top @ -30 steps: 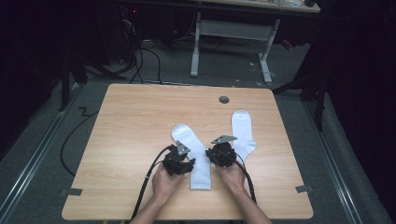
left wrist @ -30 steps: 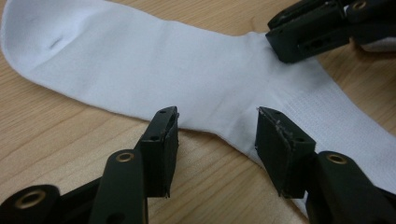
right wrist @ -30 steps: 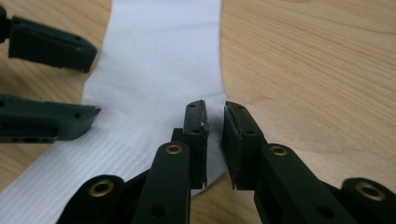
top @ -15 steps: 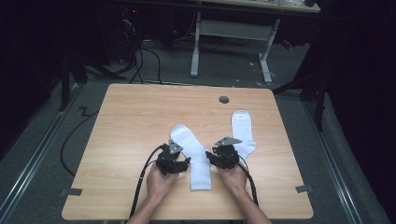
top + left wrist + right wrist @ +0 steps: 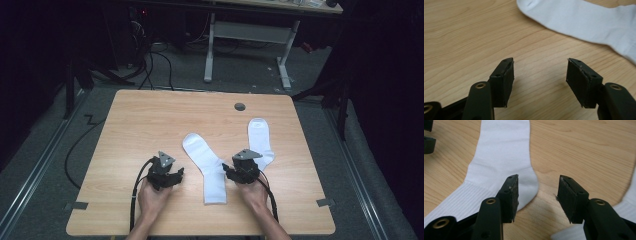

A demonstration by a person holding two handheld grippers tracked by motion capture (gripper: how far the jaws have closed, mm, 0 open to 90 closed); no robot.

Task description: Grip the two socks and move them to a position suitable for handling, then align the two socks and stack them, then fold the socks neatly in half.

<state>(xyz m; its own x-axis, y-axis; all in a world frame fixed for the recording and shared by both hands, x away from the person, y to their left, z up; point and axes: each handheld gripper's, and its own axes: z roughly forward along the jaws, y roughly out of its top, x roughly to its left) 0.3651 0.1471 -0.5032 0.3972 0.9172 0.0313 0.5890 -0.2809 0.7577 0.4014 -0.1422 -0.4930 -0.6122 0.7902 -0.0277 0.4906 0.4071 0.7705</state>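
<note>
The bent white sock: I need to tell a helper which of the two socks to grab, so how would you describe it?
On the light wooden table, look between the person's left gripper and right gripper. The bent white sock lies flat there, its ribbed cuff nearest the person. Unlike the straighter white sock farther right, it kinks at the heel like an L.

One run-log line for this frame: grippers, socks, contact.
left gripper: just opened, empty, beside bent sock | right gripper: just opened, empty, at its heel | straight sock: flat, untouched | table
</note>
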